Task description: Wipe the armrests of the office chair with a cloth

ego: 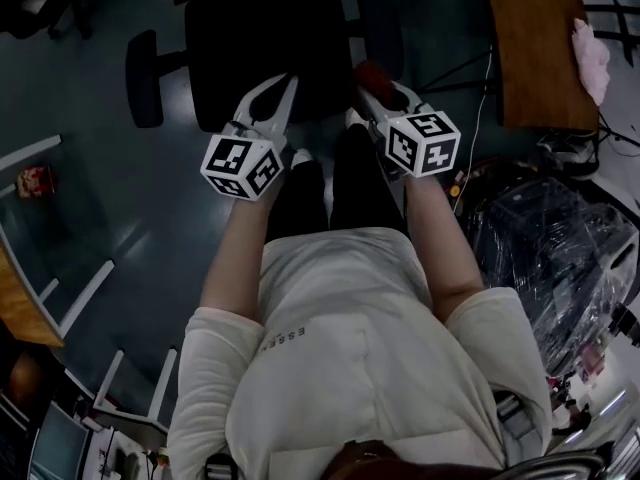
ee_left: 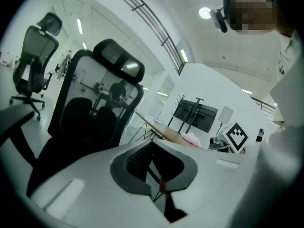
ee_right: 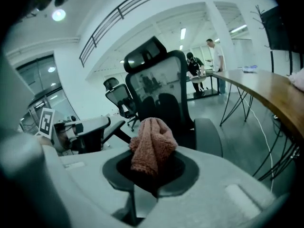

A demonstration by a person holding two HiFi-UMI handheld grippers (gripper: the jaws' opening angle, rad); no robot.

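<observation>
My right tongs (ee_right: 153,172) are clamped on the cloth (ee_right: 152,144). It is a pinkish, nubby terry rag, pinched low down so that a bunched lobe stands up above the pads. My left tongs (ee_left: 157,172) have their jaws together with nothing between them.

Both pairs are held out in front of the person's body, over the front edge of the chair (ego: 270,38). The cloth is in the air and touches no part of the chair.

The chair faces me. The left armrest (ego: 143,78) stands out to the side, well apart from the left tongs. The right armrest (ego: 383,30) is just beyond the right tongs. By my reckoning no wiping has begun.

The cloth looks light, soft and floppy. It will fold under any pressure and should drag on the pad, not slide over it. The grip looks good for wiping, since the loose lobe ahead of the tips can meet the padding before any hard plastic does.

The armrest pads look smooth and slightly cushioned, on a chair that may roll or swivel. I would press lightly, and the empty left tongs could steady the seat.
</observation>
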